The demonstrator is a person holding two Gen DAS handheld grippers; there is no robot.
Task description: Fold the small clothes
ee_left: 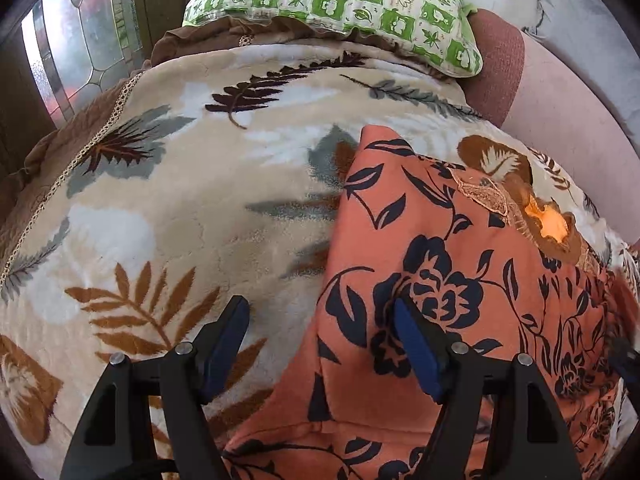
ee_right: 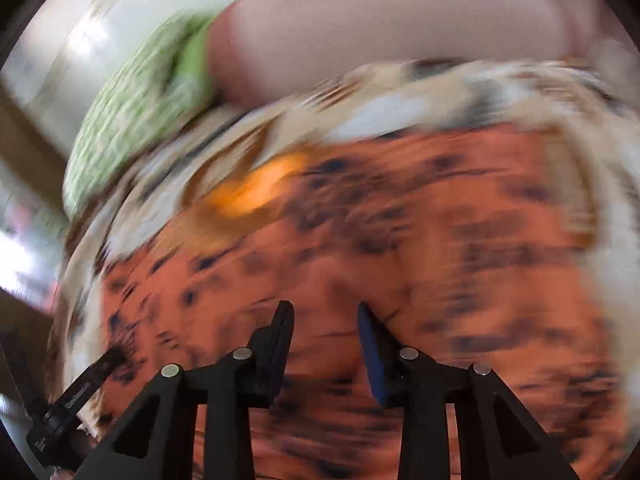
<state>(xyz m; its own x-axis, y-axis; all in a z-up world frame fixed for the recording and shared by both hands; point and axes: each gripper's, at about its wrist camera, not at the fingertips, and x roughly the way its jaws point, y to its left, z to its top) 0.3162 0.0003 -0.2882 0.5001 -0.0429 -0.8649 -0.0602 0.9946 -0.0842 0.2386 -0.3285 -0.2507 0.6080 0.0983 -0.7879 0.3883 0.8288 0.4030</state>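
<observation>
Left wrist view sharp; right wrist view smeared throughout by motion blur.

Left gripper (ee_left: pixel 322 320): jaws spread wide, nothing between them. Left finger over the leaf-print blanket (ee_left: pixel 160 208), right finger over the orange floral garment (ee_left: pixel 440 280); contact with the cloth not determinable.

Garment spread on the blanket at right and near, reaching the bottom edge of the left view and cut off there. Peaked far corner toward the middle of the blanket. Embroidered patch and a bright orange spot near its far right edge.

Seen only in the left view in detail: green checked pillow (ee_left: pixel 340 4) at the far end, leaded glass pane (ee_left: pixel 76 40) far left, pink upholstery (ee_left: pixel 560 128) far right.

Right gripper (ee_right: pixel 326 308): jaws partly apart, narrower than the left pair, nothing seen gripped. Garment (ee_right: pixel 400 240) filling most of that view beneath, pattern reduced to streaks. Pillow (ee_right: pixel 132 120) a green smear far left. Black bar at lower left edge, probably part of the other gripper, unclear.

Garment's right edge and folds not readable in either view.
</observation>
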